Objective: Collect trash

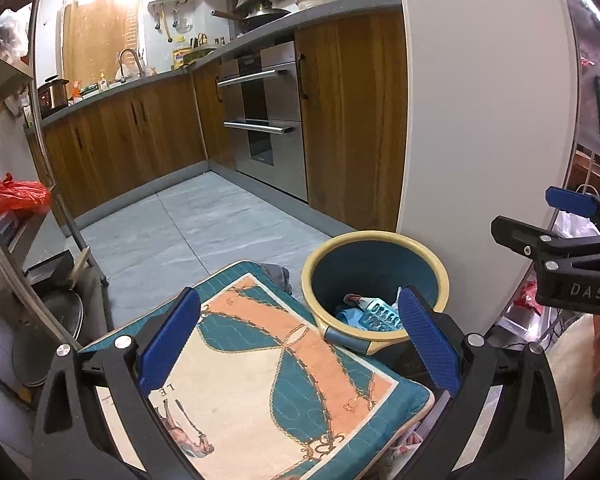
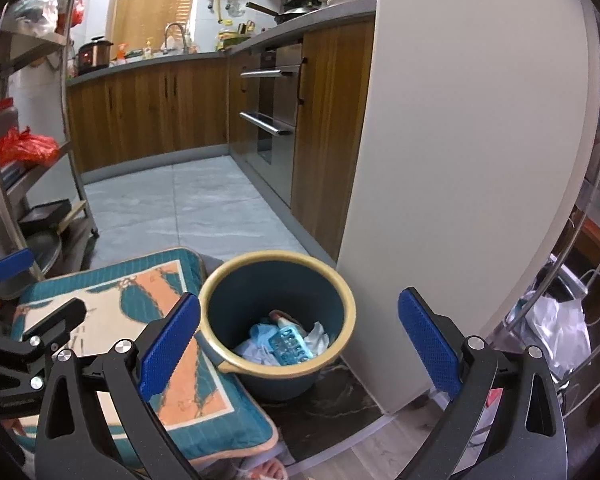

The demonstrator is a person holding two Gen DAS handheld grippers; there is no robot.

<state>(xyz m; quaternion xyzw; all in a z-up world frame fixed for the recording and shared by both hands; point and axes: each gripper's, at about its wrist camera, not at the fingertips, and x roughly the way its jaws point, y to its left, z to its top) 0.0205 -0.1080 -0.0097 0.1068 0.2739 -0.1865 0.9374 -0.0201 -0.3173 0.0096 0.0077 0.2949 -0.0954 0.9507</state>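
Note:
A blue trash bin with a yellow rim stands on the floor by a white wall corner. Inside lie crumpled paper and a light blue blister pack. My left gripper is open and empty, above a patterned cushion, left of the bin. My right gripper is open and empty, above the bin with the bin between its fingers. The right gripper also shows in the left wrist view, and the left gripper in the right wrist view.
The teal and orange cushion lies against the bin's left side. A metal shelf rack with a red bag stands at left. Wooden cabinets and an oven line the far side. Bags lie at right.

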